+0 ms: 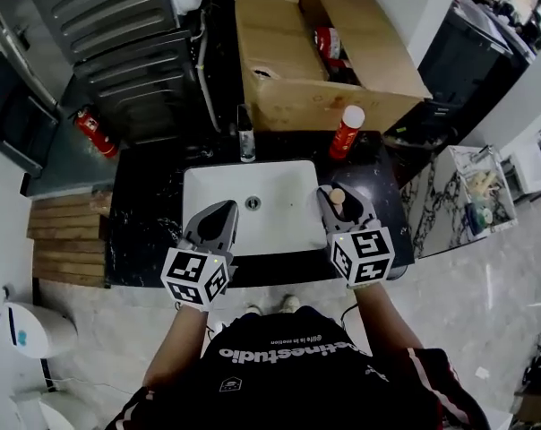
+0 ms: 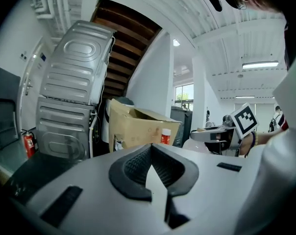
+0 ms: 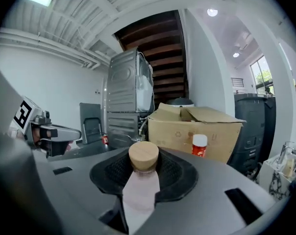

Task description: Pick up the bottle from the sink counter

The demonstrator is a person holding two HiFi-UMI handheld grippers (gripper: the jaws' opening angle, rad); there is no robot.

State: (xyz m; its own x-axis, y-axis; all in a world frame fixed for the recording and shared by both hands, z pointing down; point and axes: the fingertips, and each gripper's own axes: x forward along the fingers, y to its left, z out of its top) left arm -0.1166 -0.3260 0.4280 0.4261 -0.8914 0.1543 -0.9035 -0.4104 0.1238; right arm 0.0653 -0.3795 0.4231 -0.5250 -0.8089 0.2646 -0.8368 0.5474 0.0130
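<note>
Two claws | right claw [image 3: 144, 161] holds bottle [image 3: 140, 192]; head view shows only cap [image 1: 338, 195] | left claw [image 2: 151, 150] closed

head view: high over the near edge, steeply down on sink [image 1: 279, 191], box [image 1: 284, 61] far | left gripper view: low over sink, near left, facing far | right gripper view: low, near right, facing far, bottle [image 3: 143, 156] close to lens | shared by all: box, can [image 1: 347, 131] at far side
</note>
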